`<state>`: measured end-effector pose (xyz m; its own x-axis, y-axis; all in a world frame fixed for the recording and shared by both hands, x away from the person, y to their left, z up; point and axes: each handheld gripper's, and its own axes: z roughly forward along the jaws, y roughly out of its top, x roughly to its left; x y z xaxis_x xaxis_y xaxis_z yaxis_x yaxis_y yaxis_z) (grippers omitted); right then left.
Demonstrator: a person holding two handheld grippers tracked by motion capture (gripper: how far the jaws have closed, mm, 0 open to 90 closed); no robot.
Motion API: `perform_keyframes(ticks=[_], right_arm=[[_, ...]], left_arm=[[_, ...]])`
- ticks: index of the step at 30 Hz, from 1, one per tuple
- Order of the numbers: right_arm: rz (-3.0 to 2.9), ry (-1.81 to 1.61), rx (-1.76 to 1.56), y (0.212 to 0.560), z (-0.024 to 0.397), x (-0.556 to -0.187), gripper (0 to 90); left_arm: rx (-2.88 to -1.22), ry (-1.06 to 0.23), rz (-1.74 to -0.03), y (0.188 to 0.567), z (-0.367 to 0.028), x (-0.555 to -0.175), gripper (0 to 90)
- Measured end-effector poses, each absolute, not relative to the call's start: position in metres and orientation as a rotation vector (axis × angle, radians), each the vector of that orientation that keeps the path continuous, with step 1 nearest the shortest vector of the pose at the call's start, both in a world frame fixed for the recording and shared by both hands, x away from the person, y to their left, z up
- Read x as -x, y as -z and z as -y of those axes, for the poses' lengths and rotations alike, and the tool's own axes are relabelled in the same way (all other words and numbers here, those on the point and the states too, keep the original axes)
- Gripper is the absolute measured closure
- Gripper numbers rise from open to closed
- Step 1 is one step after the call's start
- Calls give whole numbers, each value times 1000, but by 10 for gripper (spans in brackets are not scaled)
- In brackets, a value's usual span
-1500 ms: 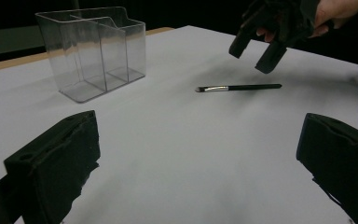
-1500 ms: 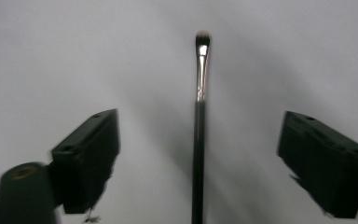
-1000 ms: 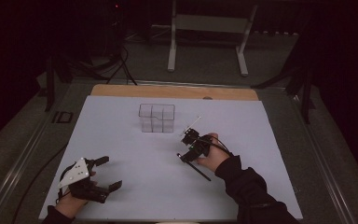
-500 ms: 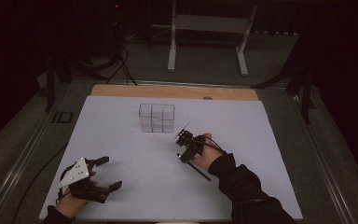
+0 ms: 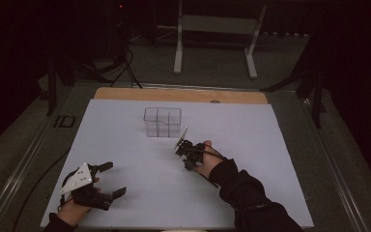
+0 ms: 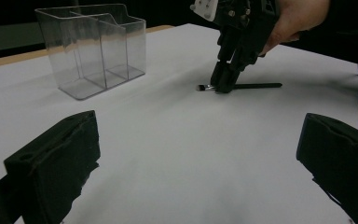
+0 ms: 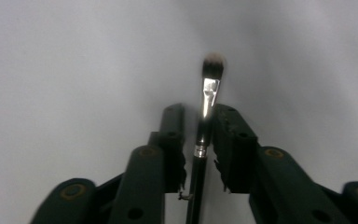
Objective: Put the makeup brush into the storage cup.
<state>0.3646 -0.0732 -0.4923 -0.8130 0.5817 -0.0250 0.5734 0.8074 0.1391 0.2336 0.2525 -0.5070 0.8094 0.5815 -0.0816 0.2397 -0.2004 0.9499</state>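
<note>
Makeup brush [image 7: 207,105] lying flat on the white tabletop [image 5: 125,145], bristles pointing away from the right tongs [image 7: 198,123], whose jaws, just closing, straddle its ferrule with slight gaps. Left tongs [image 5: 107,180] gape wide, holding nothing.

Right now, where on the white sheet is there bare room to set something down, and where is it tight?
Bare: the wide stretch between the left gripper and the right gripper, the left side beside the clear organizer, and the far right of the white sheet. Tight: just in front of the organizer, where the right gripper straddles the brush.
</note>
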Motion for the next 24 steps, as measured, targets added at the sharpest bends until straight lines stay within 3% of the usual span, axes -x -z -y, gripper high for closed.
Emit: perform_keyframes(ticks=[7, 12, 24], right_arm=[[-2953, -104, -913, 492, 65, -366, 846], [-2962, -95, -905, 490, 67, -369, 850], [-2892, -426, -991, 448, 102, -377, 850]], left_arm=[[-1783, -352, -630, 507, -252, -233, 9], [-1779, -353, -630, 506, -253, -233, 9], [-1779, -348, -634, 507, -252, -234, 9]])
